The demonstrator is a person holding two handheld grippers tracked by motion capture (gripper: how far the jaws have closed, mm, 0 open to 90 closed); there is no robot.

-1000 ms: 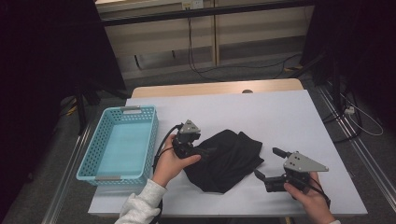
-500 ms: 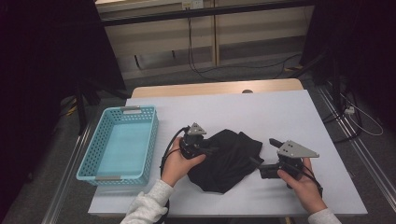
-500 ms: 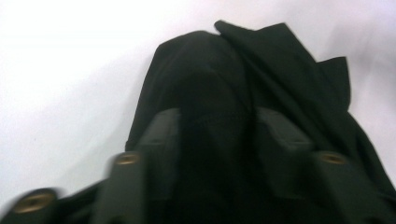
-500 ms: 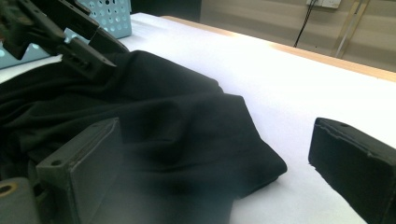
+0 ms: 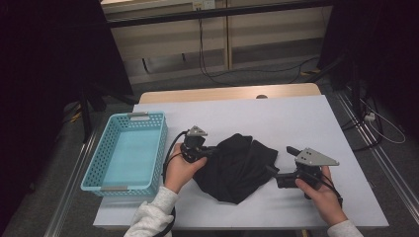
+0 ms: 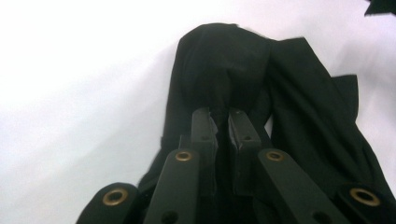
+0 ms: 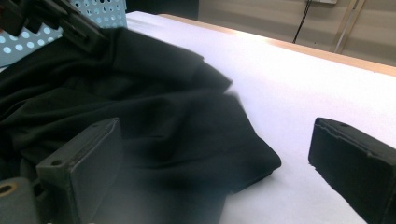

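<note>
- We see the black cloth lying crumpled on the white table, between our two tongs and touching both.
- The left gripper has just been closing, and its view shows the jaws drawn nearly together with a fold of the cloth pinched between the pads; from above this grip is hidden under the gripper body.
- The right gripper stands wide open: its own view shows one jaw low over the cloth's near edge and the other over bare table beside it, neither pressing on anything.
- That same view catches the left gripper at the cloth's far side, with the blue basket just behind it.
- From above, we find the basket well to the outer side of the left gripper, on the table's left part.
- Our left hand wraps its gripper from below, forearm coming up at a slant, jaws pointing toward the right gripper.
- Our right hand holds its gripper level, jaws aimed back at the cloth.
</note>
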